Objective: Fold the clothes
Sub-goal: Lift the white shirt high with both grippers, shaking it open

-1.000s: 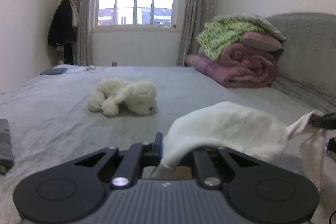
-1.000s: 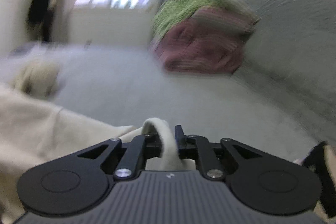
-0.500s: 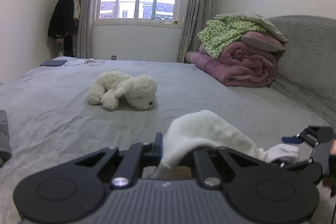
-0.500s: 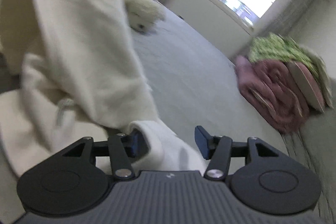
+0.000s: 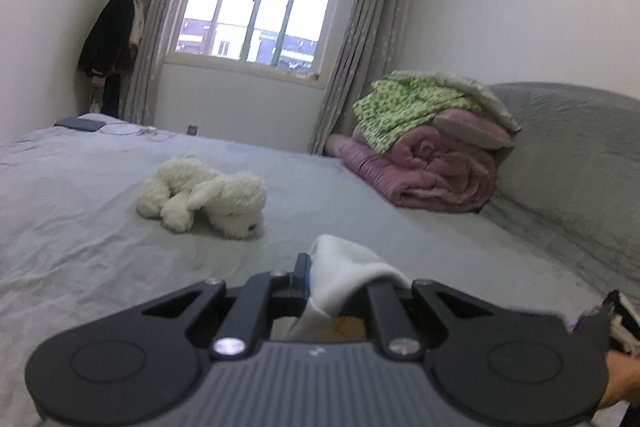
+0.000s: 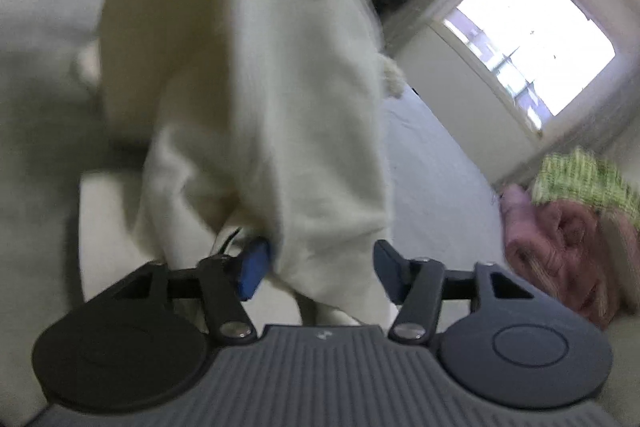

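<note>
A cream garment (image 5: 348,263) bunches up between the fingers of my left gripper (image 5: 334,279), which is shut on a fold of it just above the grey bed (image 5: 80,227). In the right wrist view the same cream garment (image 6: 260,67) hangs down in a long drape and fills the upper left. Its lower end falls between the blue pads of my right gripper (image 6: 320,263). Those jaws stand apart and are closing, and the right pad (image 6: 386,263) is clear of the cloth. The view is tilted and blurred.
A white plush dog (image 5: 204,199) lies mid-bed. Folded pink and green blankets (image 5: 432,155) are stacked against the grey headboard (image 5: 580,155). A dark flat item (image 5: 80,125) rests at the far left corner, and a dark coat (image 5: 108,39) hangs beside the window. A hand (image 5: 618,383) shows at the lower right edge.
The right gripper let go of the fold it pinched, rolled over and sank; the garment now hangs in front of its parted jaws. The left gripper kept its grip and tilted slightly.
</note>
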Demonstrator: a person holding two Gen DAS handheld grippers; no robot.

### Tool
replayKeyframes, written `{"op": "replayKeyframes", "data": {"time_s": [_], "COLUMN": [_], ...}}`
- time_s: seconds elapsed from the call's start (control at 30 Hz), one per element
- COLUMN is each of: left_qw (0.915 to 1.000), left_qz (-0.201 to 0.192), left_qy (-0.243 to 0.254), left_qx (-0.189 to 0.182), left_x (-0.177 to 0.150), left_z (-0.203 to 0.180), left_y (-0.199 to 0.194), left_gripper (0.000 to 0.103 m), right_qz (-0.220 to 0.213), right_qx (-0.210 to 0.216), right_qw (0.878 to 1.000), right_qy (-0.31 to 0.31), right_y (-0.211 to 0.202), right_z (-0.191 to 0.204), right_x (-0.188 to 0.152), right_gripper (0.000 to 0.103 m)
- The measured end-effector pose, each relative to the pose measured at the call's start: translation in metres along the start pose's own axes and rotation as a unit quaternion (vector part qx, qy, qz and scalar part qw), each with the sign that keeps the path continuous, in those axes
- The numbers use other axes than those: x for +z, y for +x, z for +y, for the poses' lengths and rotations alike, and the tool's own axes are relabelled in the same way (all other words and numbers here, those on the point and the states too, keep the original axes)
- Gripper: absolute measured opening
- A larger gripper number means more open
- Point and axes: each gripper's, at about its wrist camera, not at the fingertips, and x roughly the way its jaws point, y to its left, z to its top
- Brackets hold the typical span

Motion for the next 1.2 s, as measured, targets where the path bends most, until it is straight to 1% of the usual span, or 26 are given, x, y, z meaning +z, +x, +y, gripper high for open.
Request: {"op": "replayKeyframes", "data": {"time_s": [0.03,0.1,0.13,0.2,0.27,0.37,0.43,0.5,0.7,0.83,0.93,1.0,1.07,1.13,1.2], "left_qw": [1.0000,0.9999,0.9999,0.9994,0.9989,0.9978,0.9972,0.9970,0.9943,0.9912,0.9888,0.9890,0.9874,0.9845,0.9803], "left_qz": [-0.004,-0.009,-0.010,-0.012,-0.003,0.014,0.017,0.006,-0.038,-0.066,-0.086,-0.095,-0.111,-0.133,-0.157], "left_qy": [-0.001,0.005,0.010,0.025,0.030,0.036,0.047,0.059,0.088,0.107,0.120,0.113,0.112,0.111,0.117], "left_qx": [-0.003,-0.001,0.002,0.019,0.035,0.054,0.055,0.049,0.046,0.041,0.021,-0.001,-0.016,-0.026,-0.028], "left_x": [0.001,0.002,0.002,0.003,0.003,0.001,0.000,0.002,0.017,0.029,0.044,0.057,0.072,0.089,0.105], "left_z": [-0.001,-0.003,-0.004,-0.005,-0.002,0.002,-0.001,-0.006,-0.020,-0.031,-0.040,-0.043,-0.046,-0.053,-0.061], "left_y": [-0.001,0.000,0.000,0.001,0.006,0.014,0.015,0.012,-0.009,-0.034,-0.060,-0.078,-0.098,-0.121,-0.141], "left_gripper": [0.008,0.008,0.008,0.008,0.008,0.008,0.008,0.008,0.008,0.008,0.008,0.008,0.008,0.008,0.008], "right_qz": [0.003,0.004,0.004,-0.007,-0.029,-0.066,-0.088,-0.103,-0.148,-0.178,-0.195,-0.207,-0.222,-0.242,-0.260], "right_qx": [0.000,-0.004,-0.014,-0.041,-0.078,-0.134,-0.148,-0.163,-0.229,-0.270,-0.291,-0.302,-0.312,-0.320,-0.334], "right_qw": [1.000,1.000,1.000,0.999,0.994,0.979,0.967,0.959,0.936,0.918,0.909,0.904,0.896,0.889,0.882], "right_qy": [-0.009,-0.005,0.002,0.031,0.075,0.142,0.189,0.209,0.222,0.231,0.225,0.221,0.224,0.220,0.207], "right_y": [0.002,0.000,-0.002,-0.008,-0.022,-0.050,-0.063,-0.077,-0.119,-0.129,-0.146,-0.160,-0.179,-0.198,-0.218], "right_z": [0.003,0.004,-0.001,-0.013,-0.034,-0.062,-0.081,-0.089,-0.092,-0.113,-0.121,-0.124,-0.126,-0.131,-0.135], "right_x": [0.000,-0.004,-0.004,0.002,0.007,0.012,0.012,0.015,0.014,0.006,0.004,0.003,0.005,0.011,0.021], "right_gripper": [0.045,0.030,0.007,0.006,0.006,0.006,0.006,0.006,0.006,0.006,0.006,0.006,0.006,0.006,0.006]}}
